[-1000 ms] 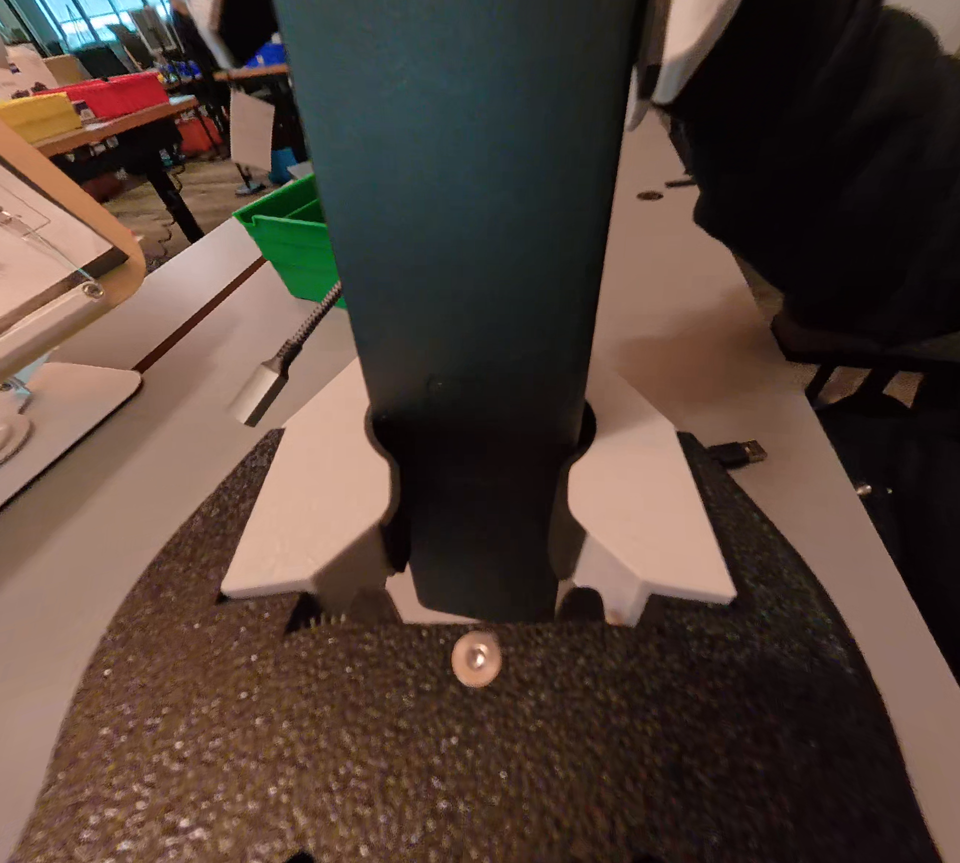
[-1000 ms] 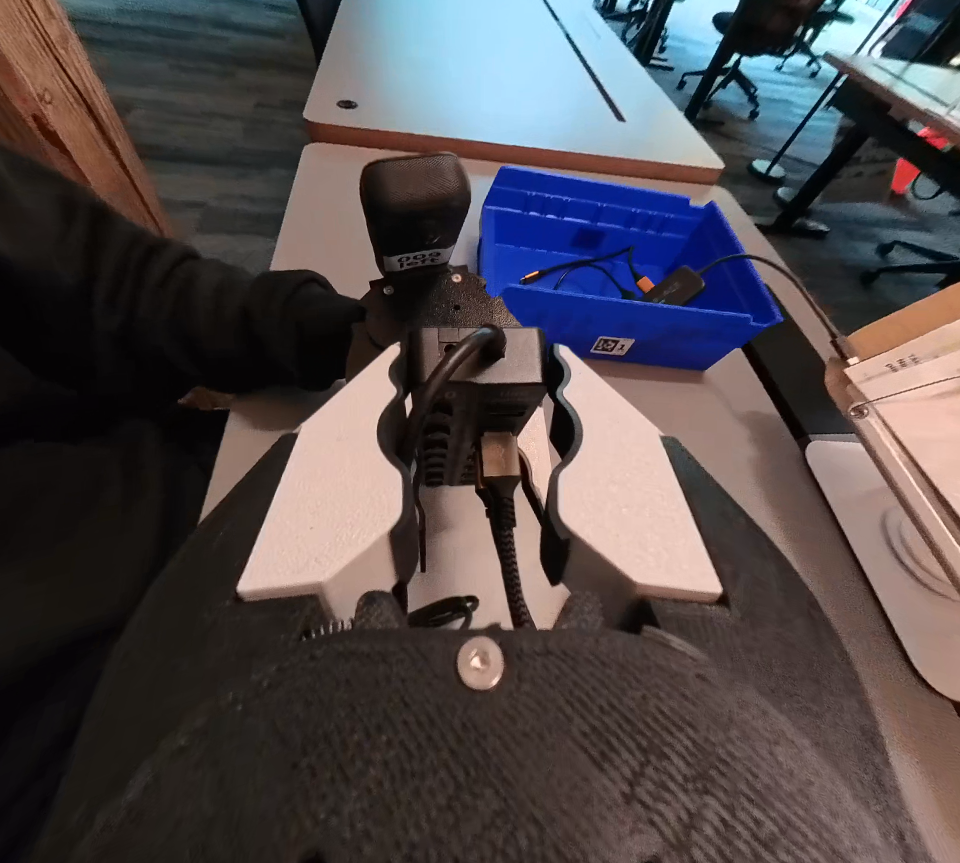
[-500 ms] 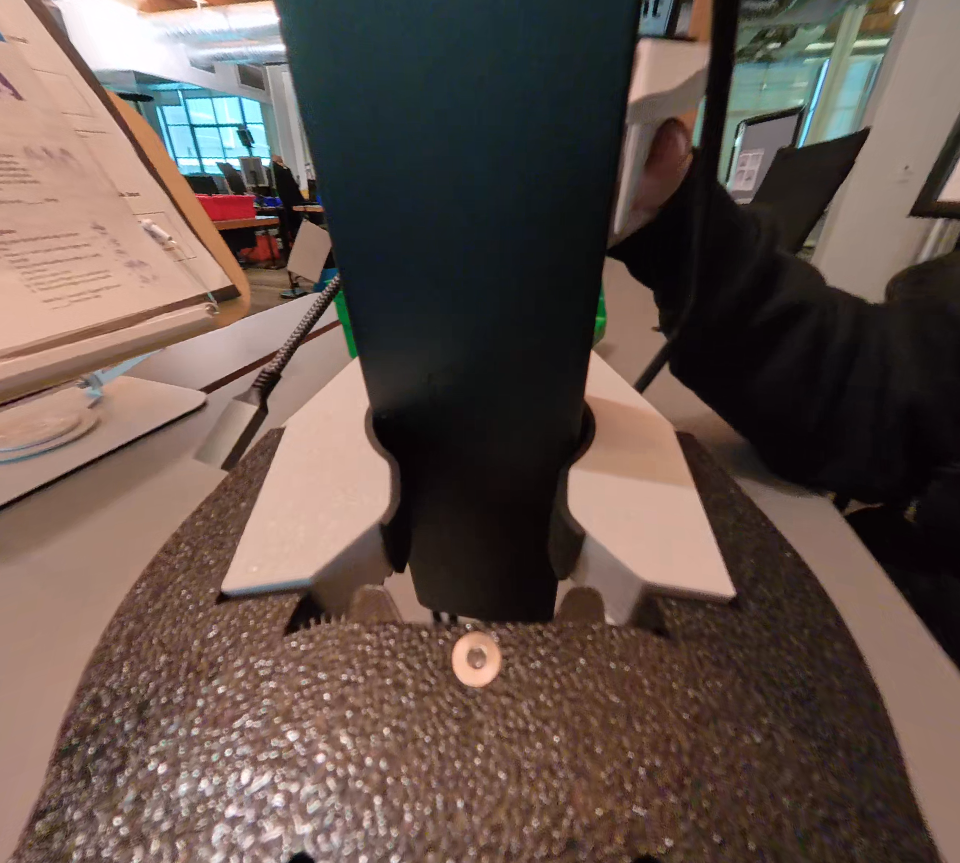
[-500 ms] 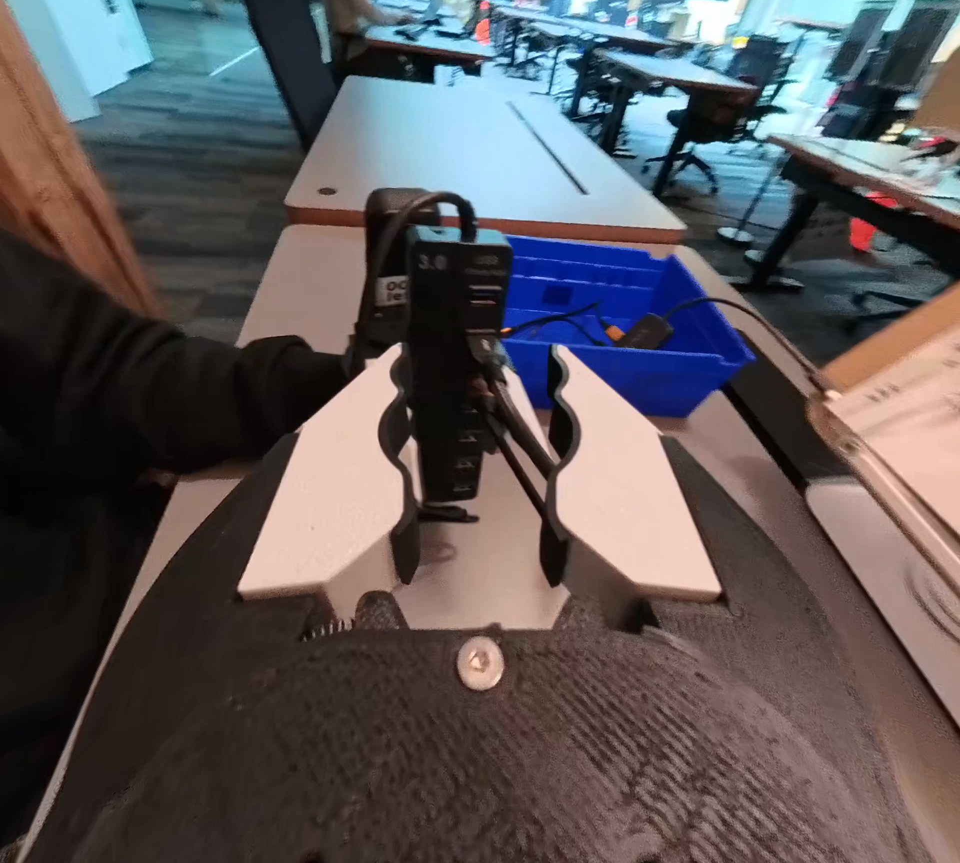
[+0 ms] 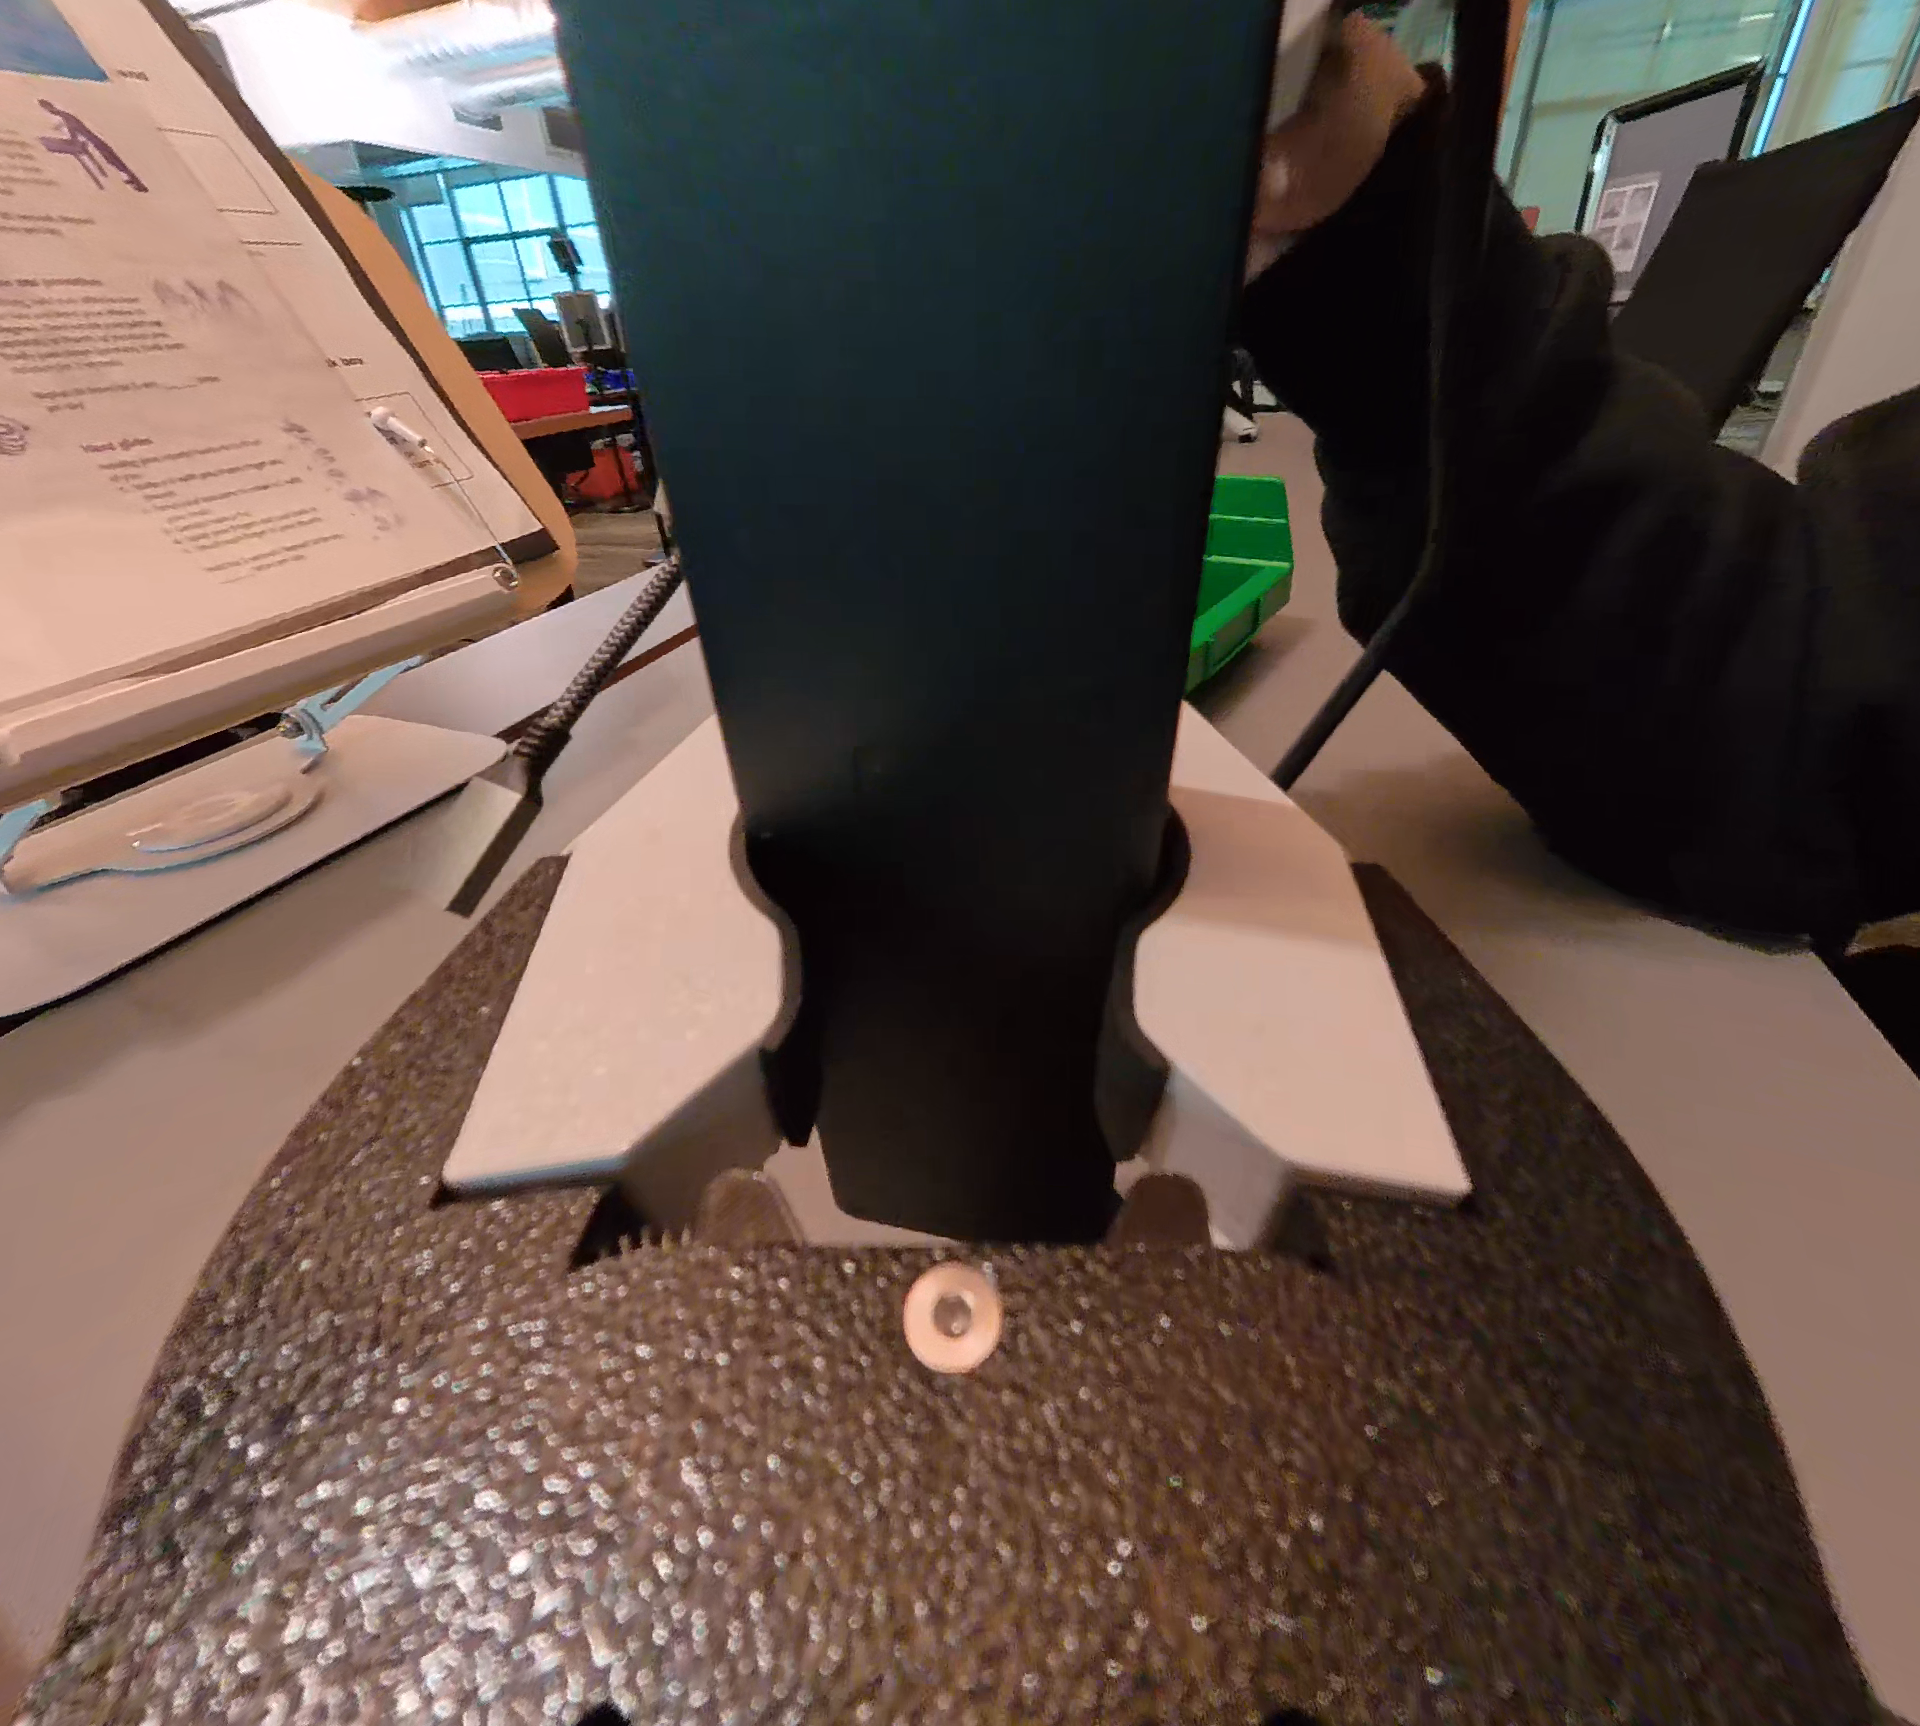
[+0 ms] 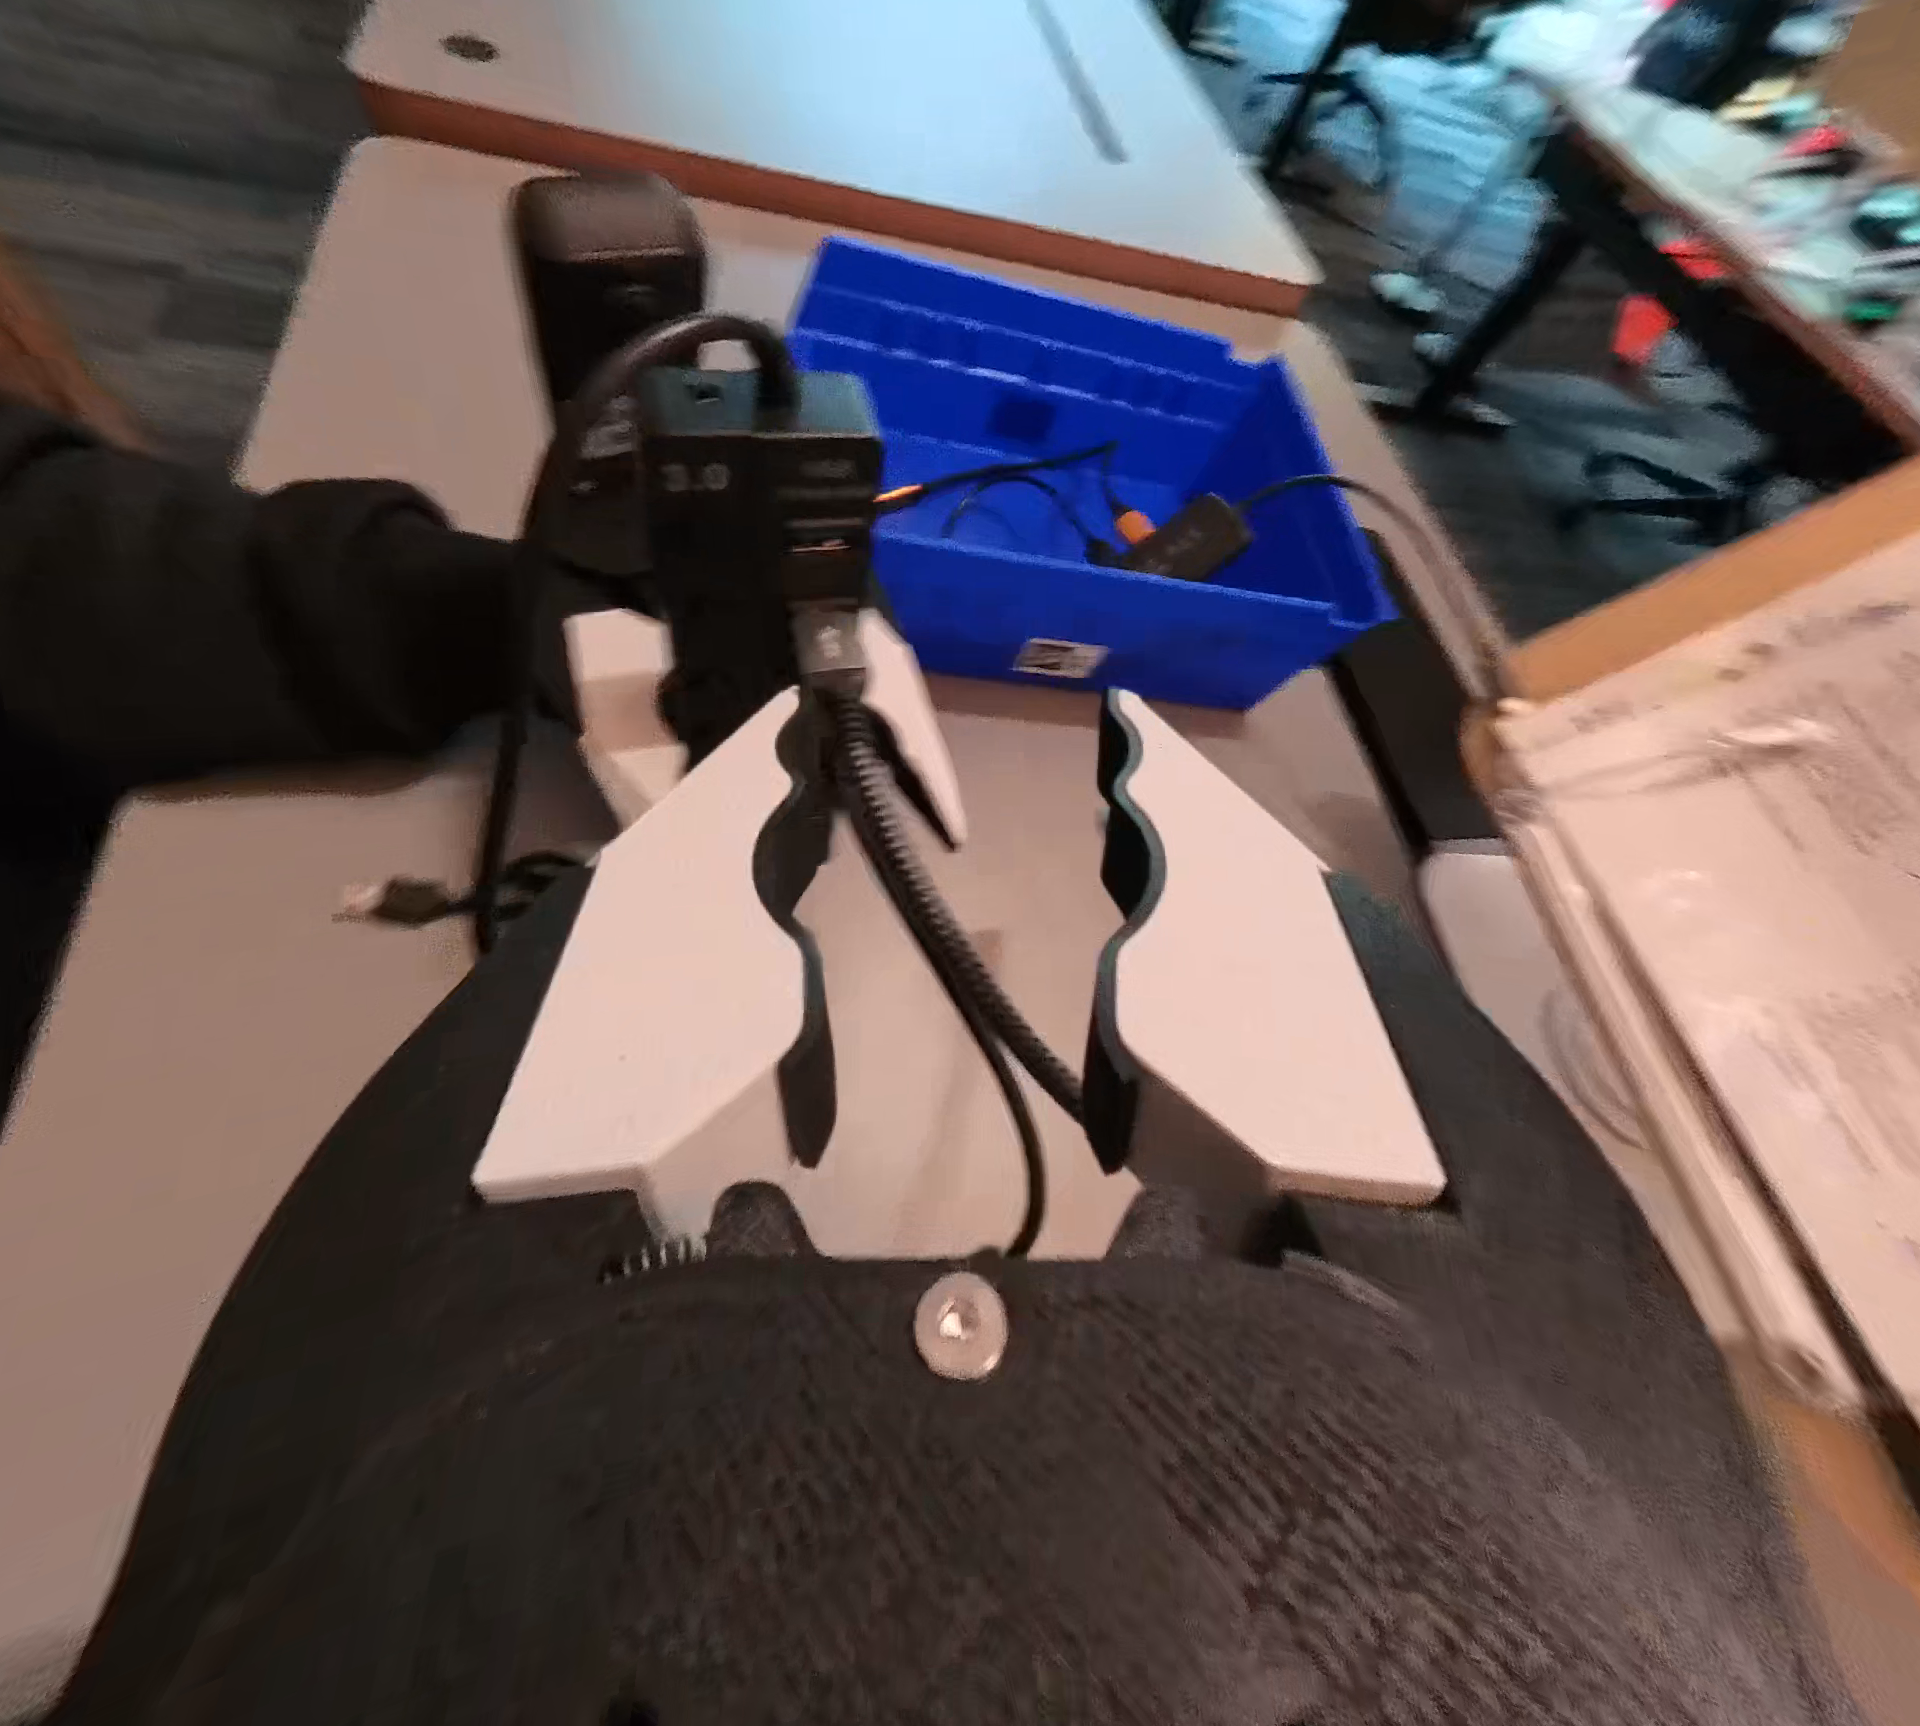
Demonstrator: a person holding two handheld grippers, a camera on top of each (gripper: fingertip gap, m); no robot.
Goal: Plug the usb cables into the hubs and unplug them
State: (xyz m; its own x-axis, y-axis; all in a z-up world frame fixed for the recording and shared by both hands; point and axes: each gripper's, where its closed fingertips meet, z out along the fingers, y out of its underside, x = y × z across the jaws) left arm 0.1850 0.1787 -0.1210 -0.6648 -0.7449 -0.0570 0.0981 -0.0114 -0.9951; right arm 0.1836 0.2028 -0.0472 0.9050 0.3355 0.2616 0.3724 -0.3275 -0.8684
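My left gripper (image 5: 961, 845) is shut on a long dark USB hub (image 5: 935, 326) that fills the middle of the left wrist view. In the right wrist view the hub (image 6: 758, 492) stands upright in the left gripper (image 6: 764, 689), just beyond my right fingertips. A braided cable's silver plug (image 6: 831, 648) sits in one of its ports, and the cable (image 6: 935, 897) runs loosely back between my right fingers. My right gripper (image 6: 945, 741) is open and holds nothing. Another silver plug on a braided cable (image 5: 520, 803) hangs left of the hub.
A blue bin (image 6: 1091, 627) behind the hub holds thin cables and a second hub (image 6: 1195, 533). A loose black plug (image 6: 395, 897) lies on the grey table at the left. A document stand (image 6: 1714, 845) is on the right. A green bin (image 5: 1236, 575) sits farther along the table.
My right gripper has drawn back from the hub, which was between its fingers and now stands ahead of them. The braided plug stays in the port. The left gripper tilted upward, still holding the hub.
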